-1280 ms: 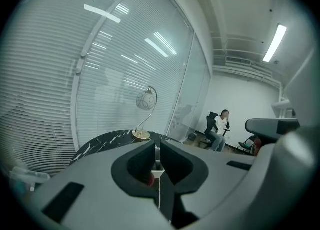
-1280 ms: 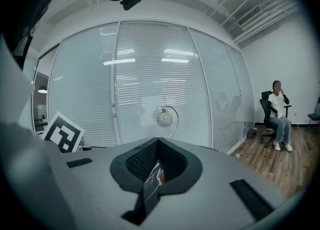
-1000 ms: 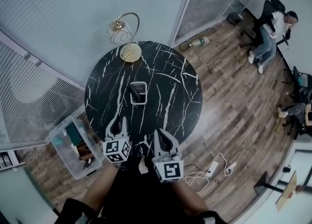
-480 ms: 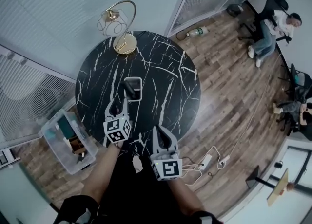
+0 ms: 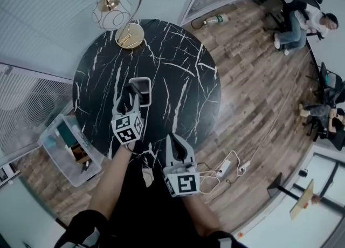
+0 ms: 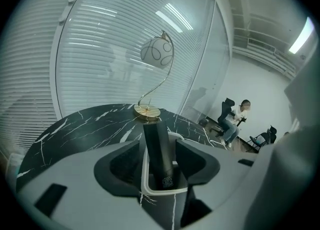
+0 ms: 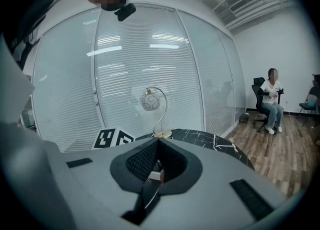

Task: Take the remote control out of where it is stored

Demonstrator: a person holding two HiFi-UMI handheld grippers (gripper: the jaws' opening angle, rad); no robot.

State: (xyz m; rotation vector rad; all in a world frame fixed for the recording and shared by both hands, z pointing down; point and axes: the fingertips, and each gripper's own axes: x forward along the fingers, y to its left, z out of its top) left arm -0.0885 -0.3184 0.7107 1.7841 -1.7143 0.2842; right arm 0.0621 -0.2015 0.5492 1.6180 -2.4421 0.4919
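The removal has hardly begun. The remote control [image 6: 159, 151] stands upright in its white holder [image 6: 145, 186], just left of the middle of the round black tabletop [image 5: 178, 53], and nothing suggests it has been lifted.

The left gripper [image 5: 128, 103] is at the holder. Its jaws are opening, one on either side of the remote. In the left gripper view the dark pads flank the remote without pressing on it, so there is no grip yet.

The right gripper [image 5: 175, 143] hangs back at the lower edge of the tabletop, below centre in the head view. Its jaws are together with nothing between them, and it seems to have no part in this step.

The approach and alignment look done. What remains is nearly the whole job:
- close the left jaws on the remote
- draw it up out of the holder
- bring it clear

A gold lamp [image 5: 116, 15] stands at the upper left of the tabletop, well away from the holder.
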